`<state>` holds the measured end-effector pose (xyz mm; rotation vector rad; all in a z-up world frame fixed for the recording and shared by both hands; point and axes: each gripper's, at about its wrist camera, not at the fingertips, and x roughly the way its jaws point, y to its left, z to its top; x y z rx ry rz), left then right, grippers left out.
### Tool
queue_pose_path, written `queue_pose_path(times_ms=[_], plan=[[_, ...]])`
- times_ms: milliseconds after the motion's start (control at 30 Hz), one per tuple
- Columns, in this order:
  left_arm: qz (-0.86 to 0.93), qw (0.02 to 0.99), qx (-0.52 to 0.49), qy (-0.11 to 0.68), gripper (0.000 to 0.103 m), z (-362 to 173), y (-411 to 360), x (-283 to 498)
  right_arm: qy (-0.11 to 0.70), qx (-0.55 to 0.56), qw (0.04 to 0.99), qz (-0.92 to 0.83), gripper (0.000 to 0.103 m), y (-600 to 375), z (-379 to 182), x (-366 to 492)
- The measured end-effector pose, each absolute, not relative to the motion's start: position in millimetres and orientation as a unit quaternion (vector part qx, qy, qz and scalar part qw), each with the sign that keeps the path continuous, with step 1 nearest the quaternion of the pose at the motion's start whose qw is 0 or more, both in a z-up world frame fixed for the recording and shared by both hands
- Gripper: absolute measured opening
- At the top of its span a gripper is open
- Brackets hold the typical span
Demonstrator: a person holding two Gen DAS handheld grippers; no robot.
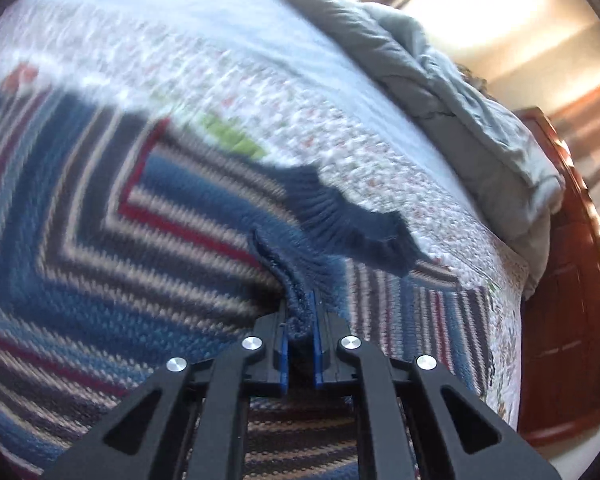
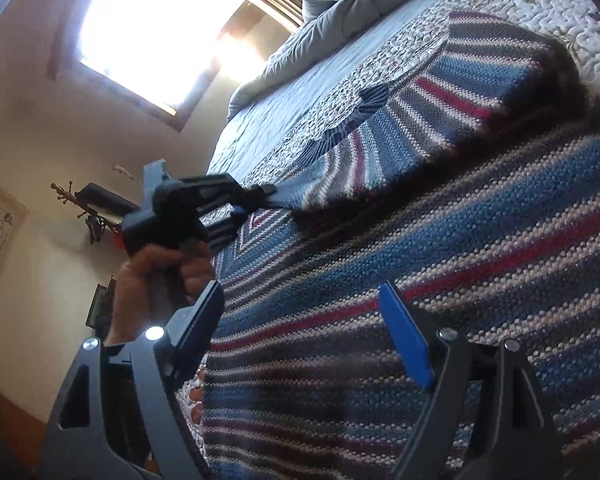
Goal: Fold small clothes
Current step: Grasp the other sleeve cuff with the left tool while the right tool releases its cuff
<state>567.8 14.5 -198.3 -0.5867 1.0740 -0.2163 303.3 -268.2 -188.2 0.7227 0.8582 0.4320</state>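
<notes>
A knitted sweater (image 1: 80, 240) with blue, red, grey and cream stripes lies spread on the bed; its dark navy ribbed cuff (image 1: 352, 220) sits folded over near the middle. My left gripper (image 1: 300, 320) is shut on a pinched fold of the sweater's knit, with the fabric bunched between its blue pads. In the right wrist view the same left gripper (image 2: 270, 194), held by a hand (image 2: 156, 276), grips the sweater's (image 2: 460, 260) sleeve end. My right gripper (image 2: 300, 308) hovers open just above the striped body, with nothing between its fingers.
The sweater rests on a white quilted bedspread (image 1: 260, 80) with a small floral print. A rumpled grey-blue duvet (image 1: 460, 100) lies along the far side. A wooden bed frame (image 1: 560, 280) borders the right edge. A bright window (image 2: 160, 32) and a wall (image 2: 40, 160) with a coat rack stand beyond.
</notes>
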Motion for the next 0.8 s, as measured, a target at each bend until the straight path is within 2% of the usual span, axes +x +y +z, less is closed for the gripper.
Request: queue_pose_path(times_ms=[267,533,800], plan=[[-0.124,0.832,-0.230,0.490,0.008,-161.9,40.0,578.9,0.410,0.334,0.823,0.207,0.080,-261.6,-189.7,302.6],[-0.106,0.811,-0.255,0.515,0.008,-203.6,88.2,569.1,0.413,0.333,0.821,0.209,0.080,-259.5,-191.6,306.5],[-0.103,0.805,-0.270,0.518,0.008,-227.5,104.3,559.5,0.415,0.333,0.821,0.207,0.080,-257.3,-193.5,307.6]])
